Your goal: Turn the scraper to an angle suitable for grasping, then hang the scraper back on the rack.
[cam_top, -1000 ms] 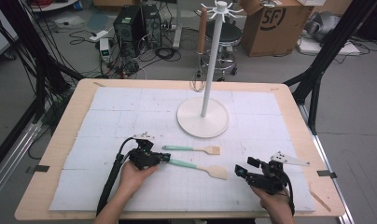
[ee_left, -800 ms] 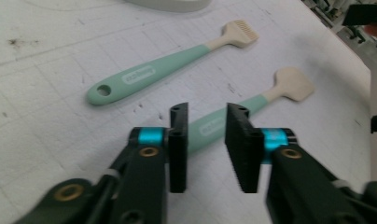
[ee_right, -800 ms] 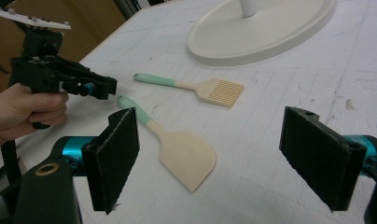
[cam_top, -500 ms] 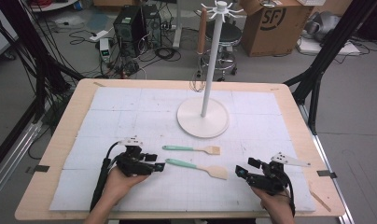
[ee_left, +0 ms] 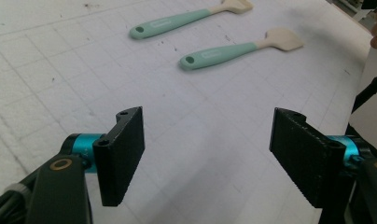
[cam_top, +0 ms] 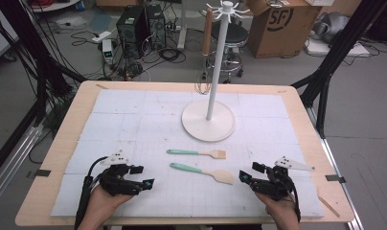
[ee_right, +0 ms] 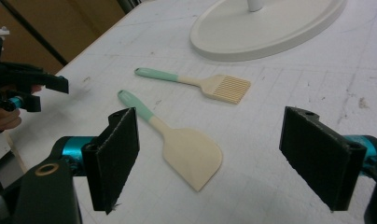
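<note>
Both of my tongs are idle at the near edge of the bench. The left tongs point(cam_top: 139, 176) stand wide open with nothing between the jaws, and the right tongs point(cam_top: 249, 173) are just as wide and just as empty. Between them lie the two things I take to be the work: the solid spatula point(cam_top: 202, 172), nearer me, and the slotted spatula point(cam_top: 196, 153) just beyond it, both flat on the white mat point(cam_top: 134, 120), mint handles toward my left, apart from each other and touching neither tongs.

I judge this the approach step — nothing is gripped yet. The hanging stand point(cam_top: 209, 122) sits farther back on the mat, so the likely aim is to lift a spatula and hang it by the hole in its handle. The next move calls for bringing one set of tongs low over a handle, jaws straddling it crosswise, then closing.

The handles lie flat on the mat, so there is little room under them. The stand's hooks point(cam_top: 227, 8) are small and pale against the clutter behind — I cannot make out their shape. The right gripper view cuts the stand off just above its base.
</note>
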`<state>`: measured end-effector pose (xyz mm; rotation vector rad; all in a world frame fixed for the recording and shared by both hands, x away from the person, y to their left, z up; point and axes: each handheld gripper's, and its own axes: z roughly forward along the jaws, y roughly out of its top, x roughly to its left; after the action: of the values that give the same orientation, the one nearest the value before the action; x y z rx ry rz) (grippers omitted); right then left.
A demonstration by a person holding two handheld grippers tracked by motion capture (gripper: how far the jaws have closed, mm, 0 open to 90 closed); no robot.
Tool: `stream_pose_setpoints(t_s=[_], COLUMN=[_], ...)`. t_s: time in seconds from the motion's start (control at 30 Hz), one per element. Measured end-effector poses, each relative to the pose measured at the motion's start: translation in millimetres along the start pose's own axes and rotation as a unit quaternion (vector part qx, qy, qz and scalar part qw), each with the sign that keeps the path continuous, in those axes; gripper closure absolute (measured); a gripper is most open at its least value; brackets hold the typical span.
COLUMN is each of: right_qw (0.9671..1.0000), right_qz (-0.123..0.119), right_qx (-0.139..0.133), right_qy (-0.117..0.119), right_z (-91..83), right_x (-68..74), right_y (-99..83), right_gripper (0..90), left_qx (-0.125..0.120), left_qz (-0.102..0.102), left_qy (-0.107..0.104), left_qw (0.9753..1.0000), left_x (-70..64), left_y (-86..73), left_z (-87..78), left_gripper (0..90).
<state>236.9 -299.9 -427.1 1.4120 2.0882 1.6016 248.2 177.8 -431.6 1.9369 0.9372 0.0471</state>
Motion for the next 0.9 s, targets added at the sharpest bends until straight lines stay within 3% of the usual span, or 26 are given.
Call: stream_pose_setpoints(t_s=[0.23, 0.37, 0.53, 0.77, 0.9], right_qw=[1.0, 0.9995, 0.9974, 0.9928, 0.9909], right_qz=[0.001, -0.024, -0.036, -0.055, -0.053], right_qx=[0.002, 0.016, 0.044, 0.084, 0.101], right_qy=[0.003, 0.015, 0.043, 0.067, 0.072], right_z=[1.8, 13.9, 40.2, 82.9, 100.9], right_x=[3.3, 13.3, 25.8, 43.2, 48.7], right_y=[-0.2, 3.7, 14.3, 22.9, 25.8], right_gripper=[19.1, 19.3, 23.6, 26.9, 31.3], left_qx=[0.0, -0.008, -0.011, -0.008, -0.007], left_qz=[0.004, 0.004, -0.001, -0.003, -0.002], left_qy=[-0.005, -0.014, -0.016, -0.03, -0.032], left_qw=[1.0, 0.9999, 0.9998, 0.9995, 0.9995], left_x=[-7.1, -10.3, -8.2, -7.2, -8.5], left_y=[-2.9, -4.6, -8.6, -13.1, -13.8], left_z=[-4.1, -11.0, -15.9, -15.8, -11.9], left_gripper=[27.2, 25.8, 24.6, 24.4, 24.1])
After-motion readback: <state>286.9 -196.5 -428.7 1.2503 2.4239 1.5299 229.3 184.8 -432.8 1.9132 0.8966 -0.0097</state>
